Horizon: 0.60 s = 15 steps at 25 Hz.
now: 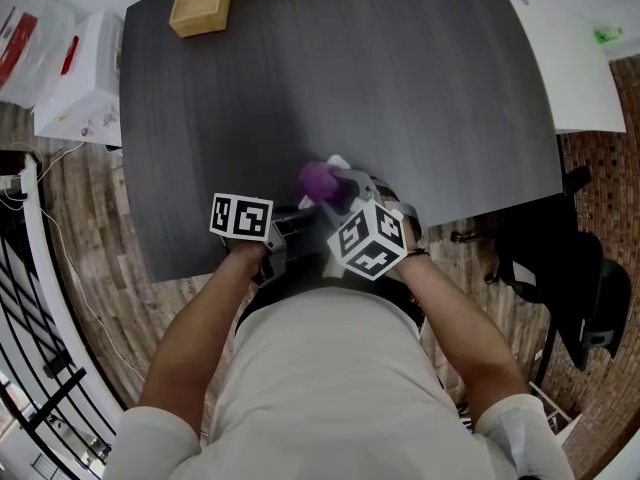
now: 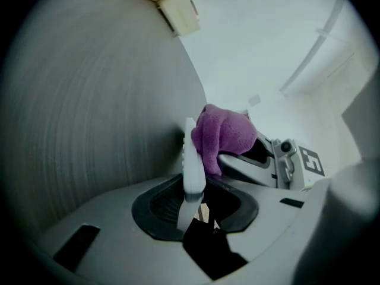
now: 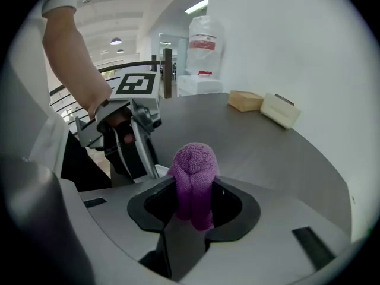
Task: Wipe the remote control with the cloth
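Grey wood-grain table (image 1: 400, 88) sits beneath both tools. Left gripper (image 2: 191, 214) is clamped on one end of the white remote control (image 2: 193, 171), held on edge above the table's near edge. Right gripper (image 3: 193, 209) is clamped on the bunched purple cloth (image 3: 195, 165), pressed against the remote. Remote: rigid, light, probably slick; grip its end. Cloth: soft, compressible; grip the bunch.

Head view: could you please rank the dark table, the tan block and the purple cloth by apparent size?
1. dark table
2. tan block, cropped by the top edge
3. purple cloth, only slightly smaller. It is bunched and nearer the camera, so the order of the last two is unsure.
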Motion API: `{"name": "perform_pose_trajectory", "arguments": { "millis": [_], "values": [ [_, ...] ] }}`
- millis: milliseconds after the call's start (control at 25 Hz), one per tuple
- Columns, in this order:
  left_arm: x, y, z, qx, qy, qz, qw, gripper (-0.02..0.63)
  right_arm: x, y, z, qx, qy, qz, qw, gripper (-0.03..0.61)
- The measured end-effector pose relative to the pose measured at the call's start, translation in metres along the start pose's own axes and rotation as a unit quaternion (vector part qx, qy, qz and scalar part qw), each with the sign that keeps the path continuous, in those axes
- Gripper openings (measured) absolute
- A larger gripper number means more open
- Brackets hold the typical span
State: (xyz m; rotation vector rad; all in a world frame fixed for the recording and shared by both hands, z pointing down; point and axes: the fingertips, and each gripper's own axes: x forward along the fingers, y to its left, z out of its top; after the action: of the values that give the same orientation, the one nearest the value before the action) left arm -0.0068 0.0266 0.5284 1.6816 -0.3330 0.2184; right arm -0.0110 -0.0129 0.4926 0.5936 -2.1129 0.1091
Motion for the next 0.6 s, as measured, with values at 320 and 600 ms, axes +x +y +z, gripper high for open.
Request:
{"name": "perform_pose_trajectory", "arguments": {
  "millis": [320, 600],
  "values": [
    [-0.002, 0.004, 0.001, -0.034, -0.011, 0.002, 0.9993, 0.098, 0.011, -0.038, -0.019, -0.045, 0.043, -0.065, 0.996, 0.146],
    [-0.003, 0.005, 0.001, -0.043, -0.015, -0.004, 0.9989, 0.097, 0.013, -0.079, -0.054, -0.038, 0.11, -0.137, 0.984, 0.144]
  ]
}}
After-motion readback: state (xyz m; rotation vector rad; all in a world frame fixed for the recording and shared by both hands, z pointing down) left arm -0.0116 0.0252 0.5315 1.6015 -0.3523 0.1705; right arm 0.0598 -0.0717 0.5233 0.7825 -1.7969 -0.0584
